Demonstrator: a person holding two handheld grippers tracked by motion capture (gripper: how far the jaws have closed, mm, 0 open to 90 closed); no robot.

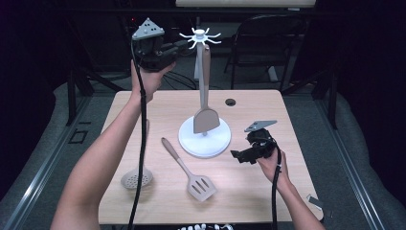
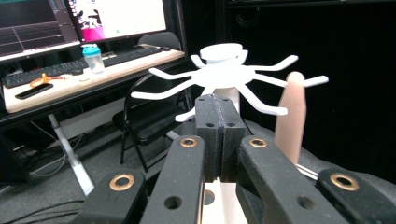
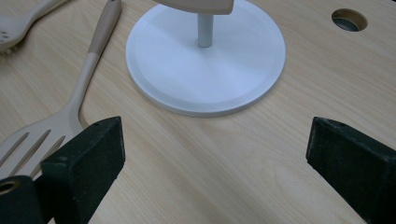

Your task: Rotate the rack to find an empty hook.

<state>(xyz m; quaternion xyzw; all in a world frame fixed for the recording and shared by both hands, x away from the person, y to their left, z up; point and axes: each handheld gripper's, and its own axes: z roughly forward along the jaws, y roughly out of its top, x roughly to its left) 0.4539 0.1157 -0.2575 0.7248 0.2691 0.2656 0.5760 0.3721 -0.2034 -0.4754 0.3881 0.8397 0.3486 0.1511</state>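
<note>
- Beige and smooth, the solid turner (image 1: 206, 108) hangs from one arm of the white hook stand (image 1: 205, 139) at mid-table, its blade low against the pole just above the round base.
- Its long handle rises to the spider-like ring of hooks (image 2: 219, 77), where the rounded handle end (image 2: 290, 116) shows just beside the left tongs.
- Left tongs (image 1: 179, 48) are held high by the hook ring, jaws pressed together with nothing between them and apart from the handle.
- Right tongs (image 1: 238, 155) sit low over the table (image 1: 268, 103) just right of the base, jaws spread wide and empty.
- By the look of it, the turner is light and fairly stiff, with a matte, perhaps slightly rubbery skin that should not slip much; free-hanging, it would likely swing if nudged.
- Best hold would be across the handle just below its hook, where it is narrow and the jaws can close square; the wide blade looks awkward to pinch.
- Slotted turner (image 1: 191, 170) lies flat on the table, front of the base, with its handle pointing up-left; I would take it mid-handle, near its balance point.
- Skimmer spoon (image 1: 137, 178) lies at the left, partly behind the left forearm and cable, so its handle is hard to judge.
- Both lying tools sit low on the wood, so the jaws probably need to come down nearly onto the table to get around them.
</note>
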